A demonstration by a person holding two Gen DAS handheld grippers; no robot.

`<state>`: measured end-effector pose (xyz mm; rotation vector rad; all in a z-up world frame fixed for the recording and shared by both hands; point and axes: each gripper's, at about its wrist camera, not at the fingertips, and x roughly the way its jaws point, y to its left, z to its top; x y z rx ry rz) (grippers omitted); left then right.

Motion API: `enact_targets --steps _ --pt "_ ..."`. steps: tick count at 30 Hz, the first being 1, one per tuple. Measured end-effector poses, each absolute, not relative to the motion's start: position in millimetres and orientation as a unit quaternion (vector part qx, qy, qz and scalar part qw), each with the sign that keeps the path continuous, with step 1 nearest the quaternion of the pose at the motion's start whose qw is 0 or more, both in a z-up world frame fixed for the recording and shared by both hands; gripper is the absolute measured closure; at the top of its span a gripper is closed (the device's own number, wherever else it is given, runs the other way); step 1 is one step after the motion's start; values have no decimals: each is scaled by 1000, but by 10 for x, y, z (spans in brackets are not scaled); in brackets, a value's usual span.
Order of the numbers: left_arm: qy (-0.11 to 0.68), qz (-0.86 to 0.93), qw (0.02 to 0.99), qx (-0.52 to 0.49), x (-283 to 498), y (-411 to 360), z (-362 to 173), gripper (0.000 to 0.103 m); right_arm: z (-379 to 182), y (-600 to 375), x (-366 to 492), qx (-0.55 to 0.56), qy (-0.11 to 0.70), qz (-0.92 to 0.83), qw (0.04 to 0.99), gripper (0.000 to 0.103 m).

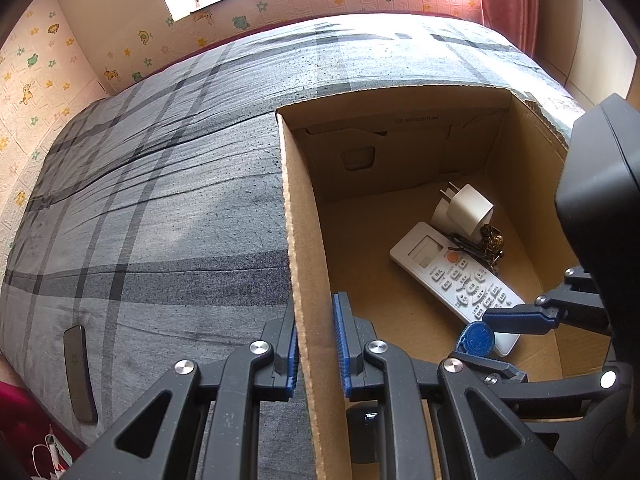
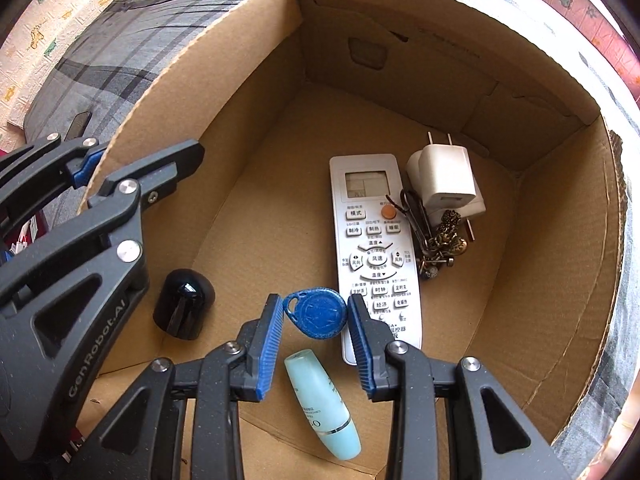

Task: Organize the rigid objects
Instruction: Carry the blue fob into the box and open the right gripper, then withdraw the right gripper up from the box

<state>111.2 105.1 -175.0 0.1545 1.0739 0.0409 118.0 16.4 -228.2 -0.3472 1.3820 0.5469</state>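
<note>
A cardboard box (image 1: 304,240) (image 2: 248,32) stands on a plaid-covered bed. My left gripper (image 1: 316,344) straddles the box's left wall, one pad on each side; whether it clamps the wall I cannot tell. My right gripper (image 2: 316,316) is inside the box, shut on a blue key fob (image 2: 318,314), also seen in the left wrist view (image 1: 476,338). On the box floor lie a white remote (image 2: 374,248) (image 1: 452,276), a white charger plug (image 2: 444,180) (image 1: 466,208), a brass keychain (image 2: 440,240), a black cap (image 2: 182,306) and a pale blue tube (image 2: 322,404).
A dark phone (image 1: 80,372) (image 2: 78,122) lies on the grey plaid bedcover (image 1: 160,200) left of the box. Patterned wall panels and a window stand beyond the bed. A red curtain (image 1: 508,4) hangs at the back right.
</note>
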Motion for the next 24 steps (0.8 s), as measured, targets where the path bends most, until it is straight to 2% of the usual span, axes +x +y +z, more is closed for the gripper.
enact_targets --steps 4,12,19,24 --pt "511 20 856 74 1111 1051 -1751 86 -2279 175 1234 -154 627 246 722 67" --pt "511 20 856 75 1112 1047 -1755 86 -2233 139 1219 -153 623 247 726 53" --pt "511 21 856 74 1113 1040 -1753 86 -2151 140 1178 -156 622 243 728 49" --pt "511 22 856 76 1114 1036 -1751 86 -2072 87 1125 -153 617 239 735 43"
